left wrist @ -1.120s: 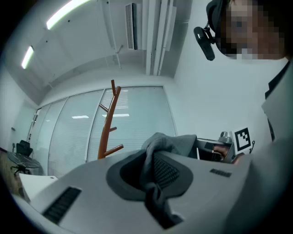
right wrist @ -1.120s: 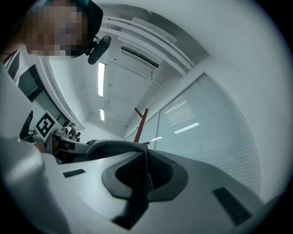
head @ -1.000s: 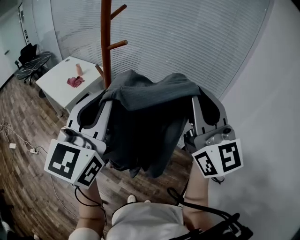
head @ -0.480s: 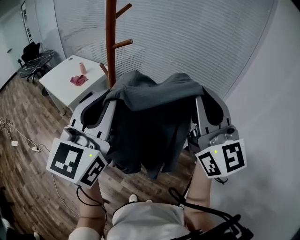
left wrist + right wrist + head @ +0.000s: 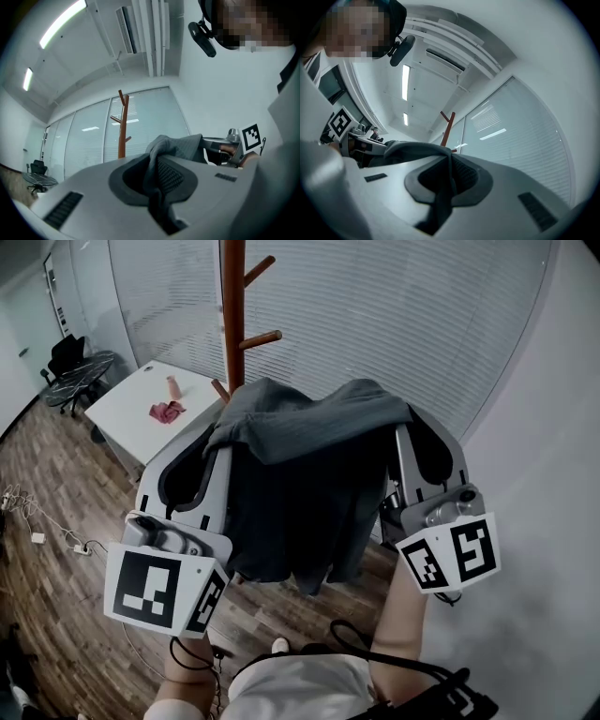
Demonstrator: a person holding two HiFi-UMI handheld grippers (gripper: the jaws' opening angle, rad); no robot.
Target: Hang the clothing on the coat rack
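A dark grey garment [image 5: 300, 484] hangs spread between my two grippers, held high in front of me. My left gripper [image 5: 222, 439] is shut on its left end, with cloth pinched between the jaws [image 5: 157, 176]. My right gripper [image 5: 401, 425] is shut on the right end, the fabric [image 5: 443, 185] running through its jaws. The brown wooden coat rack [image 5: 232, 315] stands just beyond the garment, its pegs [image 5: 261, 337] pointing right. It shows as a thin pole [image 5: 123, 126] in the left gripper view and a red-brown post [image 5: 446, 125] in the right gripper view.
A white table [image 5: 145, 413] with a pink cloth [image 5: 170, 412] and a small cup stands at the left. Office chairs [image 5: 75, 371] sit farther left. A blind-covered glass wall [image 5: 394, 324] runs behind the rack. Cables and a power strip [image 5: 37, 538] lie on the wooden floor.
The garment and both grippers have risen slightly and the view has shifted, so the coat rack now sits a little further right, right behind the cloth. Both grips are unchanged.
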